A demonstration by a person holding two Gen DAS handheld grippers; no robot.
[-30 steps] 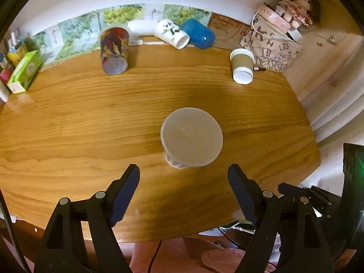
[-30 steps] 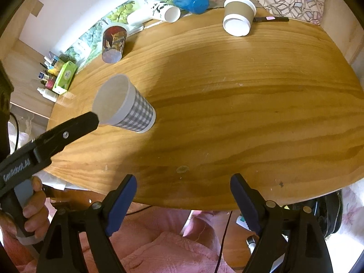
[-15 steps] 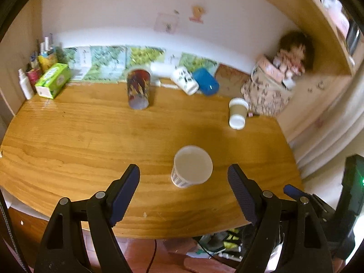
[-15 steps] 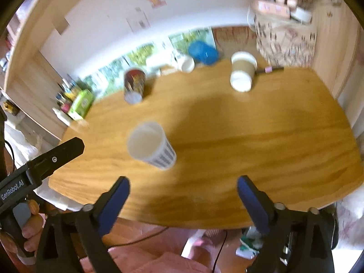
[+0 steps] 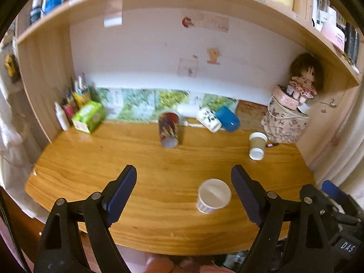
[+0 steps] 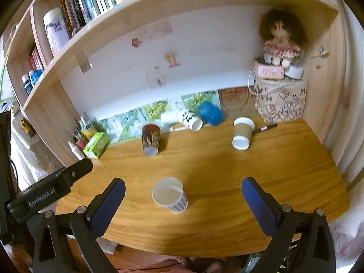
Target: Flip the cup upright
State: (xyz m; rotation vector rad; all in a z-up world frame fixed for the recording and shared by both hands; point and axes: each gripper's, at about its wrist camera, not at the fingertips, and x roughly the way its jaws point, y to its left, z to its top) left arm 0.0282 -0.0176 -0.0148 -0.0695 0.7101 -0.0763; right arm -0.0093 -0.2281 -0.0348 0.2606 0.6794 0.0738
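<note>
A white paper cup with a grey checked pattern [image 5: 212, 196] stands upright, mouth up, on the wooden table [image 5: 113, 159] near its front edge; it also shows in the right wrist view [image 6: 169, 194]. My left gripper [image 5: 183, 192] is open and empty, pulled back above the front edge, with the cup just inside its right finger. My right gripper [image 6: 183, 201] is open and empty, also held back from the cup. The left gripper's body [image 6: 45, 191] shows at the left of the right wrist view.
At the back of the table [image 6: 273, 159] are a patterned tumbler [image 5: 168, 132], a white mug on its side [image 5: 209, 120], a blue cup on its side [image 5: 227, 118], a brown paper cup [image 6: 242, 133], a green box [image 5: 88, 116], bottles, and a bag with a doll [image 5: 286, 118]. Shelves run overhead.
Both grippers have drawn back and tilted up from the cup, which now looks smaller and farther away. The cup stays standing on the table.
</note>
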